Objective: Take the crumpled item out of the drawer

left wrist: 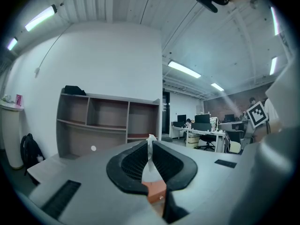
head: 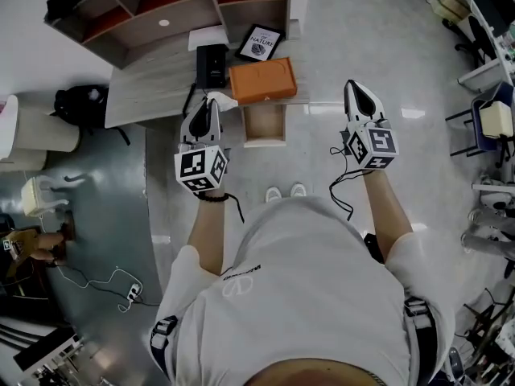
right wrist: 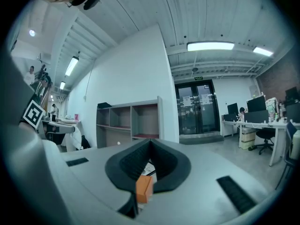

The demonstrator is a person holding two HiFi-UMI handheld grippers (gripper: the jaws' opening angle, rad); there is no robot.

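Note:
In the left gripper view my left gripper (left wrist: 150, 143) is shut on the crumpled white item (left wrist: 150, 159), a thin wad of paper that sticks up between the pads. In the head view the left gripper (head: 211, 103) is held over the desk's front edge, with the white item (head: 224, 100) at its tips. The small wooden drawer (head: 264, 125) is pulled out below the desk, to the right of that gripper. My right gripper (head: 352, 88) hangs over the floor to the right of the drawer. Its tips meet with nothing between them (right wrist: 150, 143).
An orange box (head: 262, 80) lies on the desk (head: 153, 87) just behind the drawer, with a black device (head: 212, 64) and a book (head: 260, 43) beside it. A wooden shelf unit (head: 169, 6) stands at the back. A backpack (head: 79, 103) sits on the floor at left.

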